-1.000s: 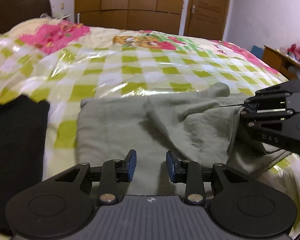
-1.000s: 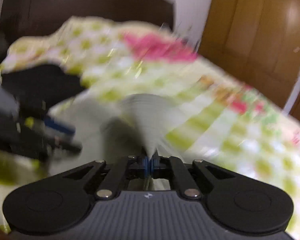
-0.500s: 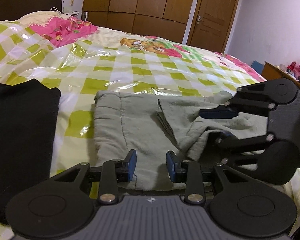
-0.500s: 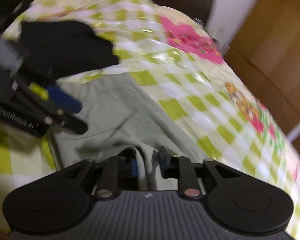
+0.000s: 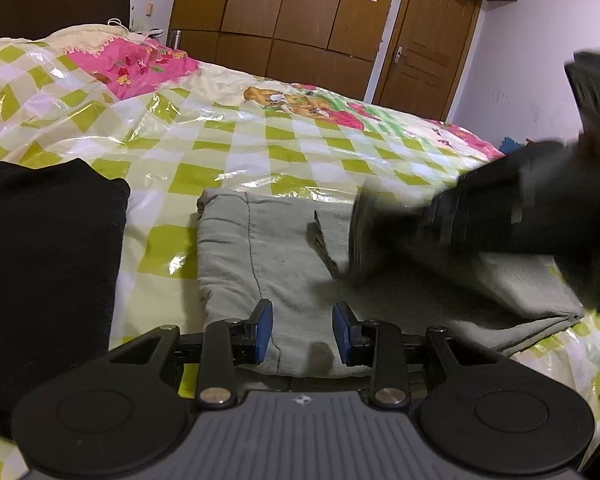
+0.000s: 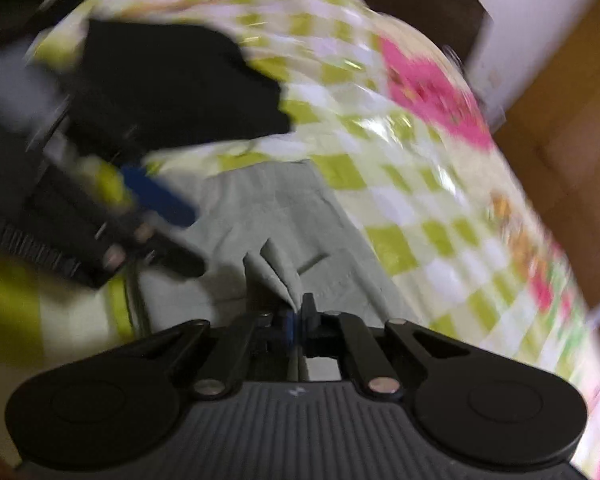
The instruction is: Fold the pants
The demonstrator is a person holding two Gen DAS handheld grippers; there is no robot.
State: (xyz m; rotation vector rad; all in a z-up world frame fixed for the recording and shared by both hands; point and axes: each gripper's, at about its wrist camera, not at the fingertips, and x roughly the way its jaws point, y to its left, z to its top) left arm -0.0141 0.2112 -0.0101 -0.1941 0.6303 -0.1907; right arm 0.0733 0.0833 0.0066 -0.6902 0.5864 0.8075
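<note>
Soft, limp grey pants mid-frame; right gripper pinches a fold edge, left gripper wide open, empty.

Right gripper, apart 0.5 s ago, now pinching grey pants fold again.

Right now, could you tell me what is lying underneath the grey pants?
The grey pants lie on the checked bedspread. Beside them, not underneath, sits a black garment. Whatever lies under their folded layers is covered.
</note>
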